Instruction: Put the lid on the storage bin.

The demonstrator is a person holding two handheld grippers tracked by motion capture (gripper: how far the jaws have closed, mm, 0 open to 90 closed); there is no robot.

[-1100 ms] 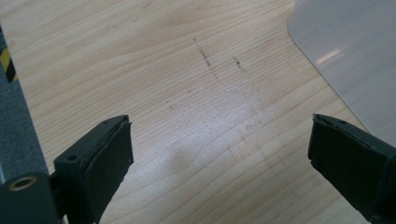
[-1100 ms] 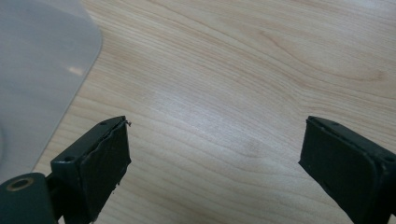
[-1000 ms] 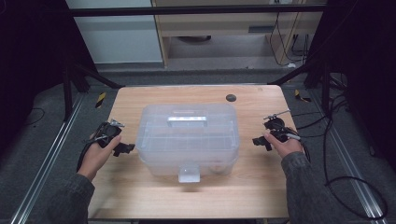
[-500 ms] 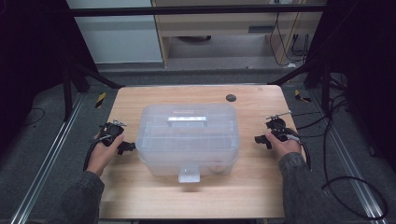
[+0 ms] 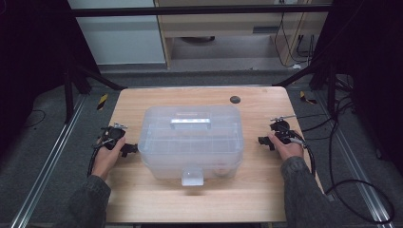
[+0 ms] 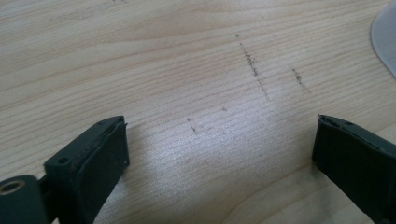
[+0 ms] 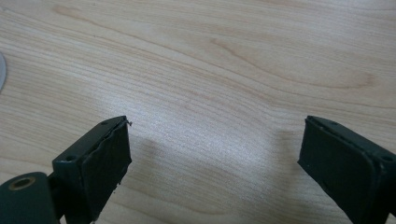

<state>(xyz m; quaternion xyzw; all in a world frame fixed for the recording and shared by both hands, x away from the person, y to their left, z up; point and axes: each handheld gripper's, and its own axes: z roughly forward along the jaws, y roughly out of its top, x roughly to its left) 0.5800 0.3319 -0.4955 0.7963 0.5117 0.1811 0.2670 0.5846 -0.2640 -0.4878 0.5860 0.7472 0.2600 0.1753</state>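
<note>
Surface [image 5: 142,199]: pale wooden top with fine straight grain and faint dark scuffs; it carries everything here.
Storage box [image 5: 191,142]: translucent plastic, rectangular with rounded corners, lidded, standing between the two hand-held grippers; just beside the left one, a little apart from the right.
Handling of the box: judged light but bulky, with smooth, slippery and slightly flexible walls; best taken at both short sides together or by the handle.
Lid handle [image 5: 190,122]: pale bar recessed in the lid top.
Front latch [image 5: 192,177]: small clear tab on the side nearest the person, apparently closed.
Left hand-held gripper [image 5: 129,149]: jaws spread wide, empty, low over bare wood.
Right hand-held gripper [image 5: 262,141]: jaws spread wide, empty, pointing toward the box.
Dark disc [image 5: 235,99]: small, round, beyond the box.
</note>
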